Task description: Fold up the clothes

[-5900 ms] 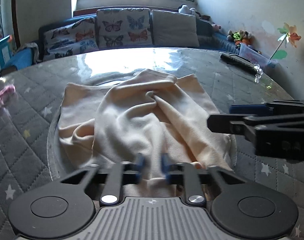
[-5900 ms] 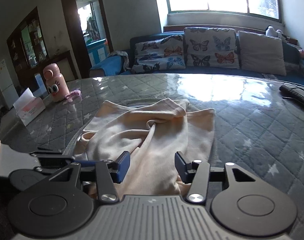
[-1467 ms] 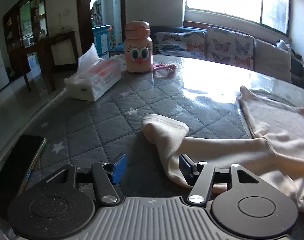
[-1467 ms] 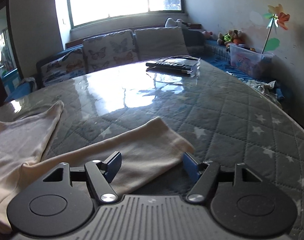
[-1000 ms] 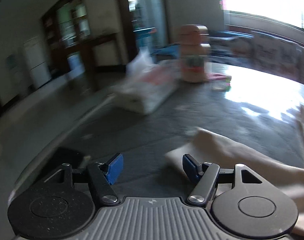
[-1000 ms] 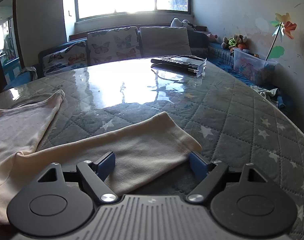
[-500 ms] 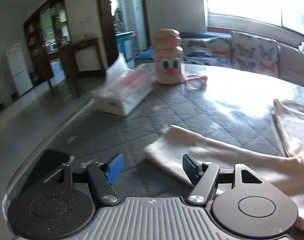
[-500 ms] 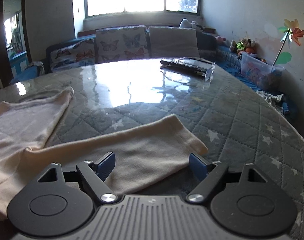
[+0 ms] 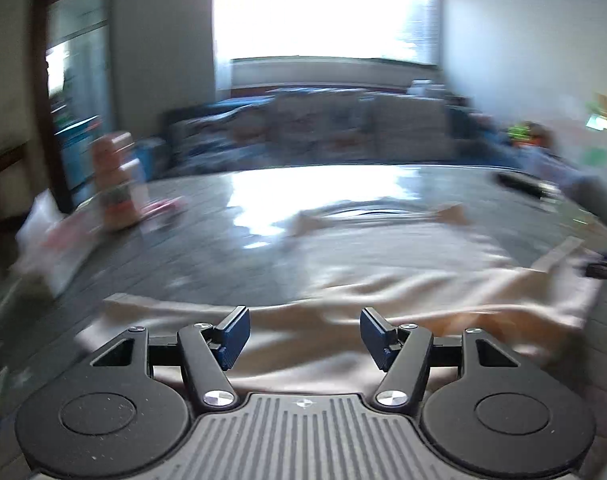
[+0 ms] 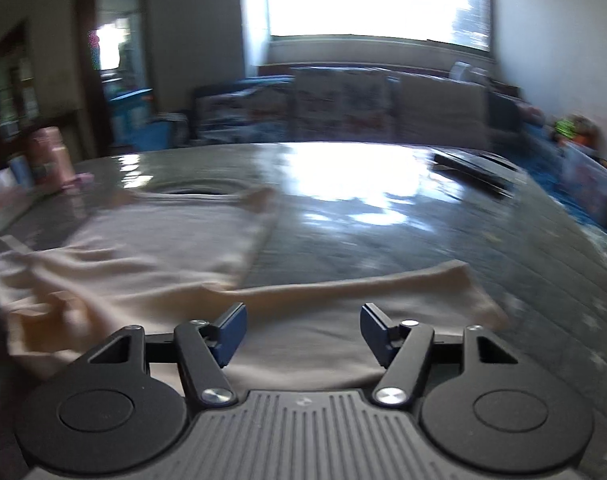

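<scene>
A cream long-sleeved top (image 9: 403, 272) lies spread on the quilted grey table, sleeves stretched out to both sides. Both views are motion-blurred. My left gripper (image 9: 301, 336) is open and empty, just above the left sleeve (image 9: 151, 312). My right gripper (image 10: 301, 334) is open and empty, above the right sleeve (image 10: 415, 292). The top's body (image 10: 163, 240) and neck opening (image 10: 195, 190) show to the left in the right wrist view. The tip of the right gripper shows at the right edge of the left wrist view (image 9: 605, 268).
A pink cartoon bottle (image 9: 117, 180) and a tissue box (image 9: 51, 244) stand at the table's left. A dark remote (image 10: 471, 172) lies at the far right. A sofa with cushions (image 10: 343, 108) runs behind the table under a bright window.
Both grippers have swung round toward the middle of the table and now face the sofa. Both stay open. The top lies spread with its sleeves out.
</scene>
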Tool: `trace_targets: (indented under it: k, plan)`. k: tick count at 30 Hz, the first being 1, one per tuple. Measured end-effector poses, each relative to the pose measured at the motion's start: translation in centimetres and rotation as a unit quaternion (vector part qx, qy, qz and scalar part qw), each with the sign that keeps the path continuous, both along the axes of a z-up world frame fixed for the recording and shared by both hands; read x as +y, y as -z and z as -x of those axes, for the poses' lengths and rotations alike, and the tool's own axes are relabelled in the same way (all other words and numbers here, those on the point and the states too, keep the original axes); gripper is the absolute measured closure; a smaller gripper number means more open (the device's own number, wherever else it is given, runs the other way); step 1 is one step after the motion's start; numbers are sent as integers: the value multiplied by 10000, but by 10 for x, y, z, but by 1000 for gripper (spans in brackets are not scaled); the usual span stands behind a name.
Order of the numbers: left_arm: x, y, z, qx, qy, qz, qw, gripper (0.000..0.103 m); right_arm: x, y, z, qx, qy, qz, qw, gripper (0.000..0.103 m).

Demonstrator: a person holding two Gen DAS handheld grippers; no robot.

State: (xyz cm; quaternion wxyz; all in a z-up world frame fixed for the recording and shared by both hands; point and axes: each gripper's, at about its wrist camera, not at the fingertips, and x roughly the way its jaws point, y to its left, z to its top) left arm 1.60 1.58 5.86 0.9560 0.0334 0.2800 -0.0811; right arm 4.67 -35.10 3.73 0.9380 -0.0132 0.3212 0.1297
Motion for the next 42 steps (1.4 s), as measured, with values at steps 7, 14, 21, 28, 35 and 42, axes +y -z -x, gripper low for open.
trace_targets:
  k: [7,14,21,28,35,42]
  plan:
    - [-52,9,0,154,904,-52,9958,39,53,-10,21,20,-1245,-72,9922,54]
    - [-67,26,-5,409,1171,-92,9922,59,104,0,46,-33,-2309,313,9725,62]
    - [-66,36,-4,580,1312,-88,9896,94,123,21,43,22,-2456,630,9673,77]
    - [-62,30,5,461,1393,-59,9892,99,122,19,46,-50,-2433,658,9677,97]
    - [-66,29,6,458,1429,-122,9886,57,117,10,57,-113,-2486,596,9667,99]
    - [-70,45,-4,660,1281,-261,9892,91,114,5,69,-153,-2579,579,9643,99]
